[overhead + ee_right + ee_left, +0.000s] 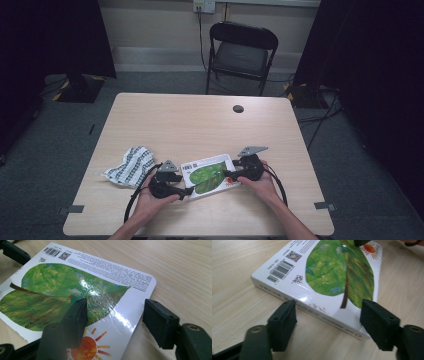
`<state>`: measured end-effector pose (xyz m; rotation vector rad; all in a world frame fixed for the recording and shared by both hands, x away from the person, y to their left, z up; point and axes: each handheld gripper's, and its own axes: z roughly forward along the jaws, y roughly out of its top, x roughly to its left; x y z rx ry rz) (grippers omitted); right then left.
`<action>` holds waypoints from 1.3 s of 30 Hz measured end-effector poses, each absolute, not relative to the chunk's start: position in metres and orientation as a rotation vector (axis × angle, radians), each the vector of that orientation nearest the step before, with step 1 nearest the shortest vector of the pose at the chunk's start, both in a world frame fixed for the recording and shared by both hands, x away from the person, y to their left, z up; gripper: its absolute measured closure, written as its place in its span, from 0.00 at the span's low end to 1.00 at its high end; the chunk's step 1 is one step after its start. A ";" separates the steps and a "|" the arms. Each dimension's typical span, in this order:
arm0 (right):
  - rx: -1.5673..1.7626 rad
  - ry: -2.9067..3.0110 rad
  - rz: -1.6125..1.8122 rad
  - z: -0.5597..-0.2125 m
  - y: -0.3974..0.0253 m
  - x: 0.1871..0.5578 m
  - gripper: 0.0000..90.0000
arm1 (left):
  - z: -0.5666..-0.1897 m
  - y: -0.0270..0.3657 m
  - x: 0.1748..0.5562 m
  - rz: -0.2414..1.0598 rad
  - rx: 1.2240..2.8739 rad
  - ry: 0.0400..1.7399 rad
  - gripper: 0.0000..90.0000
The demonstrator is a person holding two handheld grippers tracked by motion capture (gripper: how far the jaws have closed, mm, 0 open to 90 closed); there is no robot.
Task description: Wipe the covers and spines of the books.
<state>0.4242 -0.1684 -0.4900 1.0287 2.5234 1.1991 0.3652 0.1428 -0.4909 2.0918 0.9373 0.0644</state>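
A thin white book (209,175) with a big green leaf and an orange sun on its cover lies on the wooden table (200,125), near the front. My left gripper (186,190) is at the book's left end, held in a hand. In the left gripper view it (329,320) is open, with its jaws on either side of the book's (329,272) spine corner. My right gripper (228,175) is at the right end. It (115,317) is open too, with one jaw over the cover (62,290) and the other beyond the book's edge, above the table.
A crumpled black-and-white checked cloth (131,164) lies just left of the left hand. A round cable hole (238,108) sits near the table's far edge. A black folding chair (240,52) stands behind the table. Cables loop from both grippers toward the front edge.
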 end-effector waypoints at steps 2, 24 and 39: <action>1.031 2.522 1.200 -0.490 -0.168 0.424 0.41 | -0.491 0.142 0.366 0.076 2.098 0.928 0.30; 1.318 2.359 1.488 -0.482 -0.181 0.430 0.53 | -0.489 0.140 0.363 0.049 2.129 0.908 0.28; 1.308 2.351 1.557 -0.473 -0.186 0.426 0.55 | -0.490 0.141 0.365 0.046 2.115 0.915 0.28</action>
